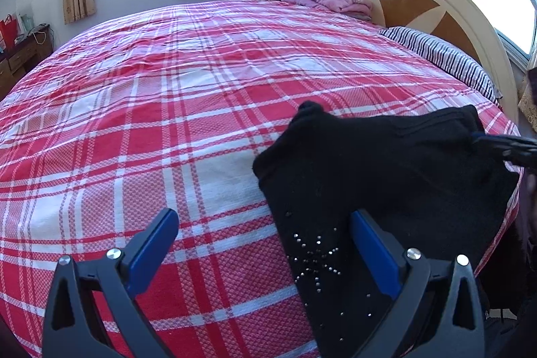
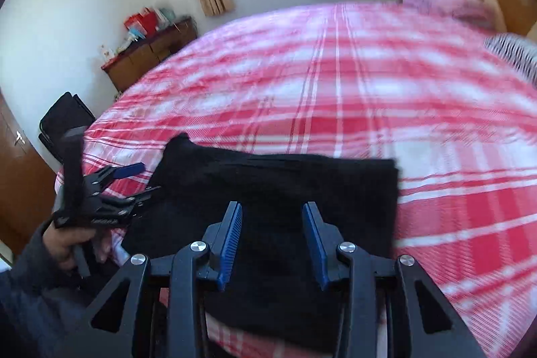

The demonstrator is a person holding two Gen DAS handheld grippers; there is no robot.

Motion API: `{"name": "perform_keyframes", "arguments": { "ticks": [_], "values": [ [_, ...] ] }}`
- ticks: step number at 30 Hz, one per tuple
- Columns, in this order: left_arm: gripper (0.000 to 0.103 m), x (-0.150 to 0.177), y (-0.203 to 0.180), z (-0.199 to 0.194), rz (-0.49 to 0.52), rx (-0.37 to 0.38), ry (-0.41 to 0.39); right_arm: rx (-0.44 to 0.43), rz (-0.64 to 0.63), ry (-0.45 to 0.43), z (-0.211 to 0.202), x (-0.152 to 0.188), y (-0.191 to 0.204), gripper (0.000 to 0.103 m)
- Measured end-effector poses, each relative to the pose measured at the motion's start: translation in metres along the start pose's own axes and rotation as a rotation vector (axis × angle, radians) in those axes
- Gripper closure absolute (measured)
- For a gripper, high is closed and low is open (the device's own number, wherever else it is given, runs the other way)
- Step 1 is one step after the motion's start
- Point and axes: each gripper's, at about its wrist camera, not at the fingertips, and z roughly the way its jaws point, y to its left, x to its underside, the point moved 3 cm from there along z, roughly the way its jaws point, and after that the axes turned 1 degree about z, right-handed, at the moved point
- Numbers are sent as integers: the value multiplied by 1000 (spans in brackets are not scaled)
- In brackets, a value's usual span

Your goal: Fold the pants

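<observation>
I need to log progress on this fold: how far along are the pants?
Done: the pants already lie on the bed as a compact black bundle, so they look folded over. In hand: nothing; the left gripper and right gripper both stand open over the cloth. Left: perhaps squaring the bunched far corner.

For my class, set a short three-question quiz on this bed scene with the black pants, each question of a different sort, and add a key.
1. True or false: the black pants lie near the edge of the plaid bedsheet.
2. Multiple choice: what decorates the pants in the left wrist view? A) a zip B) a star of small studs C) a white stripe
3. Fill in: the striped pillow lies next to the ____.

Key
1. True.
2. B.
3. Headboard. Neither the left gripper nor the right gripper pinches any cloth; both sets of fingers stand apart above the pants.
</observation>
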Motion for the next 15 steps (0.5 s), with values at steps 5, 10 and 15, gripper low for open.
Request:
{"name": "perform_keyframes", "arguments": {
  "ticks": [5,10,15],
  "values": [
    [0,2,3,3,-27,27,10,-13,-24,12,4,5,-1,63],
    [0,2,2,2,-33,23,14,-38,28,-57,-20,6,-9,63],
    [0,0,-4,-3,-30,17,-5,77,40,-122,-48,8,-30,61]
  ]
}}
